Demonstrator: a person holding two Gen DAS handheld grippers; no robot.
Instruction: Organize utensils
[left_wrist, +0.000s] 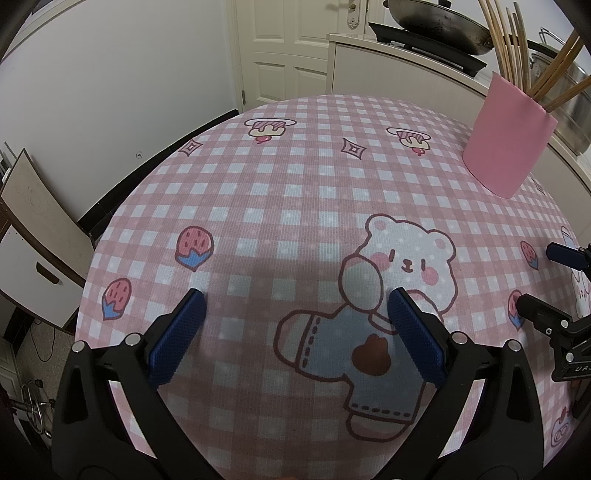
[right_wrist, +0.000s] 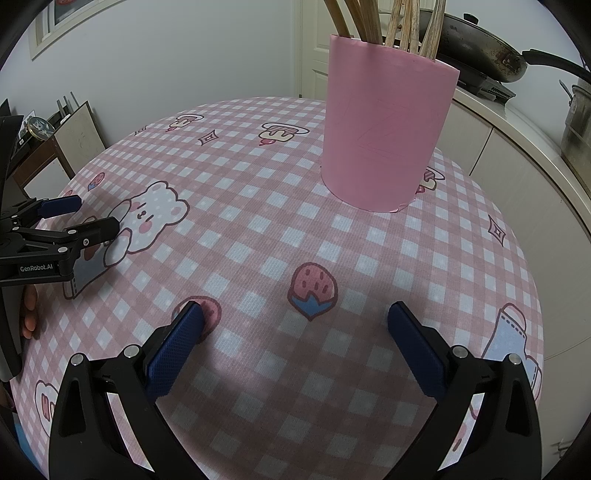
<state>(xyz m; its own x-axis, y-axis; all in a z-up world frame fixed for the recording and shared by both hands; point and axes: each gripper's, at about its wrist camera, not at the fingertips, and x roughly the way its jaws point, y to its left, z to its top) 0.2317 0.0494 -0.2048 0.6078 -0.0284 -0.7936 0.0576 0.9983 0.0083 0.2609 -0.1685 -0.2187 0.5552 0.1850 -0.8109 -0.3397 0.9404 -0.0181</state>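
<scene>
A pink cylindrical holder (right_wrist: 384, 136) stands upright on the pink checked tablecloth (right_wrist: 258, 229), with several wooden chopsticks (right_wrist: 402, 26) standing in it. It also shows at the far right in the left wrist view (left_wrist: 508, 144), with the chopsticks (left_wrist: 517, 48) sticking out. My left gripper (left_wrist: 295, 295) is open and empty, low over the bear print. My right gripper (right_wrist: 295, 312) is open and empty, in front of the holder. The left gripper also shows at the left edge of the right wrist view (right_wrist: 96, 214). The right gripper shows at the right edge of the left wrist view (left_wrist: 535, 277).
A white counter (left_wrist: 406, 66) behind the table carries a stove with a dark wok (left_wrist: 439, 26) and a metal pot (right_wrist: 578, 125). A white door (left_wrist: 280, 48) is at the back. Boards and a chair (left_wrist: 33, 236) stand left of the table.
</scene>
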